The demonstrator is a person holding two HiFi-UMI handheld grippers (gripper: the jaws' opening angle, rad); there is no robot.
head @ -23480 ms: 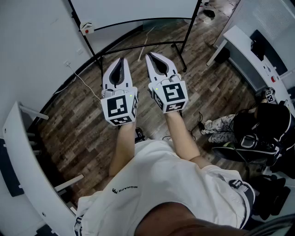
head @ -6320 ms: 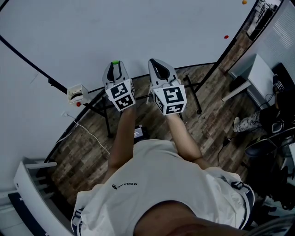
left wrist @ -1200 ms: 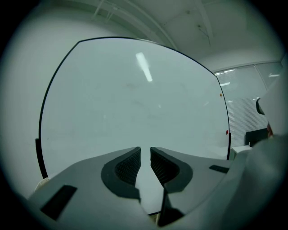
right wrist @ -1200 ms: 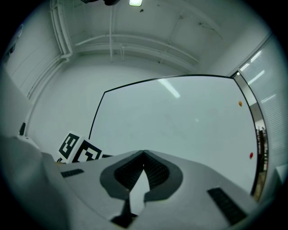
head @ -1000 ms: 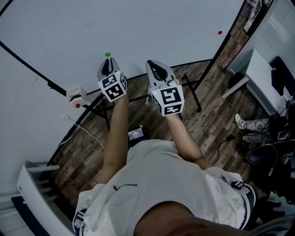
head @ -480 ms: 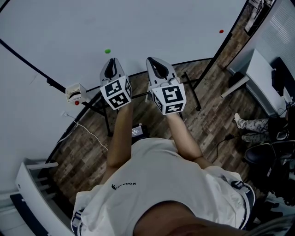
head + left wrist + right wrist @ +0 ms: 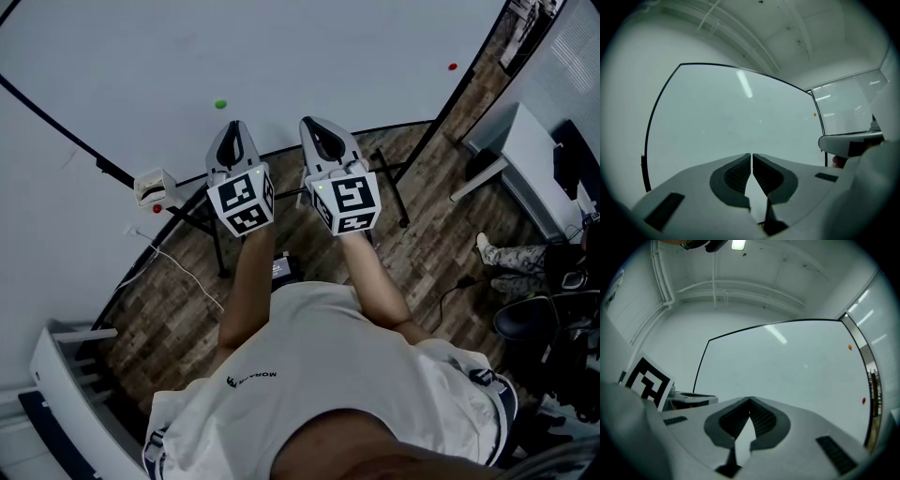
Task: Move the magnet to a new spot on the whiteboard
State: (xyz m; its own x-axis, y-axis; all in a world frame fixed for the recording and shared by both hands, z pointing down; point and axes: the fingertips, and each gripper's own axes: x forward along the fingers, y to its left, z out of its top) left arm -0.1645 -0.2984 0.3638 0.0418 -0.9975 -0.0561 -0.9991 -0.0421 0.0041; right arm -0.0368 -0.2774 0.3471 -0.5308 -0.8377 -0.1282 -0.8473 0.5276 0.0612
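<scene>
Tongs are hovering at the foot of a whiteboard as seen from the head view. The green magnet is sitting on the board just beyond the tips of the left tongs, clear of them and touching neither jaw. The right tongs are hanging just beside their partner, and a red magnet is clinging to the board well off to their right.

From the left gripper view, the left tongs are closing, their ribbed pads drawing almost together with nothing between them. The whiteboard is filling the scene ahead, and the green magnet is not showing here.

From the right gripper view, the right tongs are clenched, tips meeting on nothing. They are facing the whiteboard, where an orange magnet is sitting far up to their right.

With the green magnet sticking to the board by itself and both tongs empty, the placing looks finished. Judging by this, little is remaining beyond drawing the tongs away.
</scene>
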